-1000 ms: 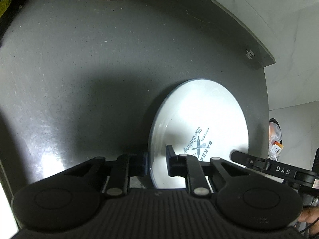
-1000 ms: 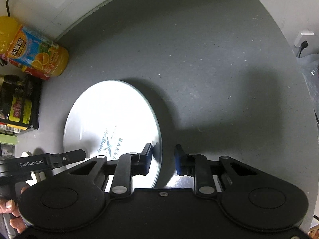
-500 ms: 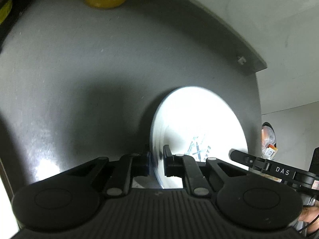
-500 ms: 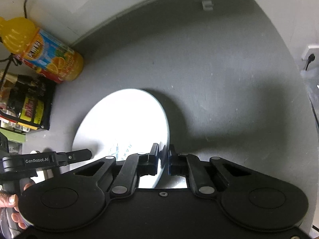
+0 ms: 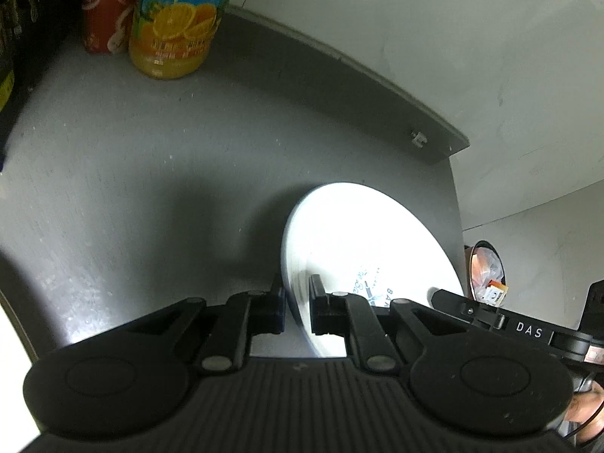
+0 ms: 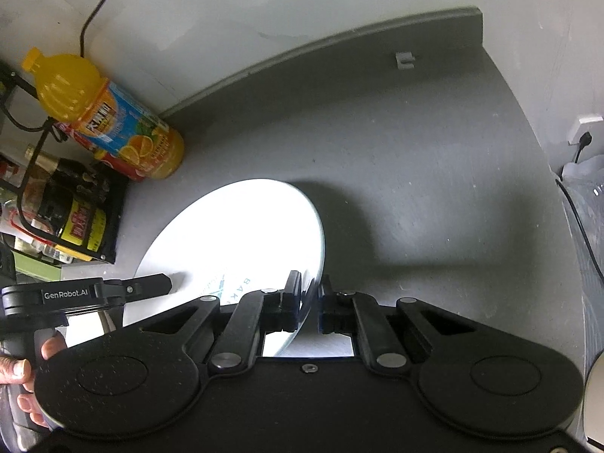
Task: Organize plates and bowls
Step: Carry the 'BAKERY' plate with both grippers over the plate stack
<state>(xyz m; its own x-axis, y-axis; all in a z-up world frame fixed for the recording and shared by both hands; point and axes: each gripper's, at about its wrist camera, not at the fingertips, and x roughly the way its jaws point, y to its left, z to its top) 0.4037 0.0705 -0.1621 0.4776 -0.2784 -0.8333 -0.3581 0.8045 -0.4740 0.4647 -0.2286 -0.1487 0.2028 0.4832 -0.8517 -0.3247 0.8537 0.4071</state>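
**Plate pinched from both sides over grey tabletop**

White plate (image 5: 362,241) held on edge between the two grippers, printed face toward the left gripper's camera, its glare washing out most of the print. Left gripper (image 5: 296,309): jaws clamped on the plate's rim, one finger either side. Right gripper (image 6: 309,304): jaws likewise closed on the opposite rim (image 6: 241,241). Ahead of both sets of jaws, bare grey tabletop (image 6: 415,173) up to a low backsplash and white wall. Far ahead and left of the left jaws: orange juice bottle (image 5: 177,26) beside a red can (image 5: 102,11). Left of the right jaws, a dark bottle (image 6: 71,207) in a black wire rack. A hand (image 6: 22,377) grips the left gripper's handle.
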